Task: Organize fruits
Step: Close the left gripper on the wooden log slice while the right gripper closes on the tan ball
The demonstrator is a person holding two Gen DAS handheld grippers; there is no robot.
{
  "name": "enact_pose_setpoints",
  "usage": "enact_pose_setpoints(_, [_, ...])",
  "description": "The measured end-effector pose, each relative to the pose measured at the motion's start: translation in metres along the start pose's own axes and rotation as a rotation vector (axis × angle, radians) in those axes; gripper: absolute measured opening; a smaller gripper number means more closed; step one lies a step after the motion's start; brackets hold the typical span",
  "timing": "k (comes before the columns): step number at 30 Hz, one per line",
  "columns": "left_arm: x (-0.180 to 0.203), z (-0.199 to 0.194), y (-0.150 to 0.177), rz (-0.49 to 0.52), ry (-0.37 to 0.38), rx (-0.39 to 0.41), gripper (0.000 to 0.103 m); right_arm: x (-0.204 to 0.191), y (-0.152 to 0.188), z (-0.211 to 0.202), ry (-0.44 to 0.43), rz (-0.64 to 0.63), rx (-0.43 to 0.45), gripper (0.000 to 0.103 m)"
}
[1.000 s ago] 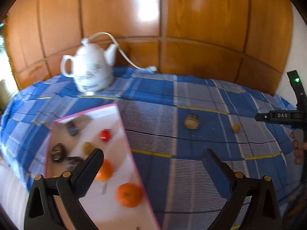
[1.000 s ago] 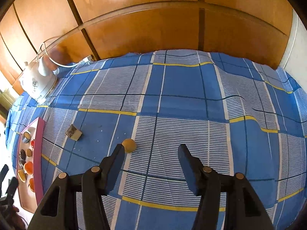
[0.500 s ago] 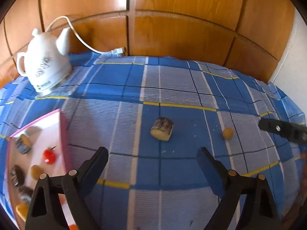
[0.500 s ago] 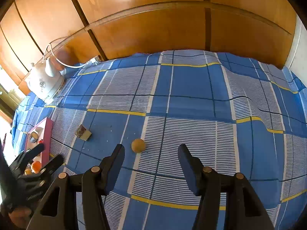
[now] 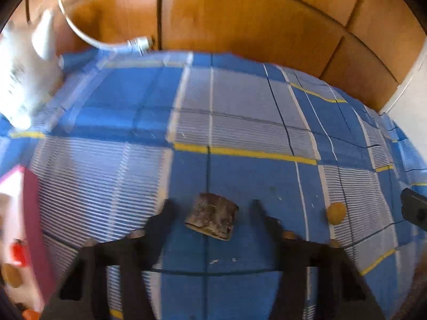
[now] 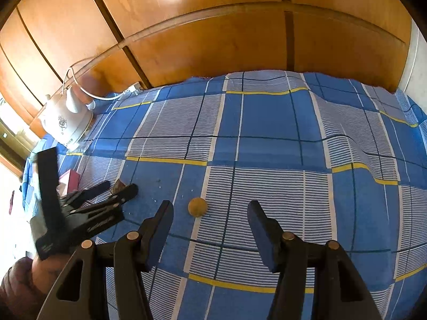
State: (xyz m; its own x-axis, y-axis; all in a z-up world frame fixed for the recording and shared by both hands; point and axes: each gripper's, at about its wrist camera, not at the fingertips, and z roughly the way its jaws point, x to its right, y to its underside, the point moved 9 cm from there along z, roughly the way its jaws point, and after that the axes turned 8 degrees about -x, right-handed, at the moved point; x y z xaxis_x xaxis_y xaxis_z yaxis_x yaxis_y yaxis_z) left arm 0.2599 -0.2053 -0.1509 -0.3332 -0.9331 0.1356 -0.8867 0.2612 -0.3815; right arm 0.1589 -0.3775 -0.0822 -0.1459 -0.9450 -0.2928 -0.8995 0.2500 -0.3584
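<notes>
Left gripper (image 5: 212,206) now astride banana chunk (image 5: 211,220), jaws apart; right gripper (image 6: 210,209) likewise apart

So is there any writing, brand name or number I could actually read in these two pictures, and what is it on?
None can be read.
White kettle: a dark printed emblem with small marks below it, too small to read; in the left view it is only a blur.
Left gripper: faint raised marks on its black body, too blurred to read.
Checked tablecloth and wooden panels: no text.
</notes>
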Motion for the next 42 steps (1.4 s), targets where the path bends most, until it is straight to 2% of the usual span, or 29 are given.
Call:
enact_pose_setpoints(1, [0.002, -0.001, 0.000, 0.007, 0.001, 0.008, 0.036, 0.001, 0.000, 0.000, 0.003, 0.000, 0.001, 0.059])
enact_pose_setpoints(3, [0.003, -0.003, 0.004, -0.006, 0.044, 0.001, 0.036, 0.002, 0.000, 0.001, 0.010, 0.001, 0.001, 0.059])
enact_pose_setpoints(7, [0.013, -0.021, 0.020, 0.025, 0.068, 0.030, 0.036, 0.005, -0.001, 0.000, 0.021, 0.009, 0.006, 0.059])
enact_pose_setpoints(15, [0.045, -0.065, 0.087, 0.132, 0.058, 0.100, 0.036, 0.018, 0.002, 0.009, 0.027, 0.058, -0.025, 0.059])
enact_pose_setpoints(18, [0.046, -0.066, 0.107, 0.147, 0.032, 0.122, 0.036, 0.023, 0.005, 0.015, 0.005, 0.095, -0.049, 0.059])
enact_pose_setpoints(20, [0.044, -0.059, 0.114, 0.138, 0.028, 0.108, 0.036, 0.026, 0.006, 0.017, 0.009, 0.104, -0.053, 0.058])
enact_pose_setpoints(22, [0.039, -0.049, 0.120, 0.109, 0.034, 0.085, 0.035, 0.026, 0.006, 0.019, 0.010, 0.106, -0.056, 0.058])
enact_pose_setpoints(26, [0.037, -0.048, 0.121, 0.096, 0.042, 0.093, 0.035, 0.019, 0.005, 0.020, -0.009, 0.080, -0.051, 0.048])
enact_pose_setpoints(29, [0.036, -0.048, 0.121, 0.086, 0.059, 0.091, 0.035, 0.009, 0.004, 0.023, -0.022, 0.037, -0.046, 0.043])
enact_pose_setpoints(33, [0.036, -0.048, 0.123, 0.088, 0.061, 0.091, 0.035, -0.005, 0.009, 0.034, -0.034, -0.012, -0.084, 0.043])
enact_pose_setpoints(42, [0.036, -0.047, 0.123, 0.099, 0.060, 0.094, 0.034, -0.023, 0.000, 0.068, 0.044, -0.077, -0.152, 0.043])
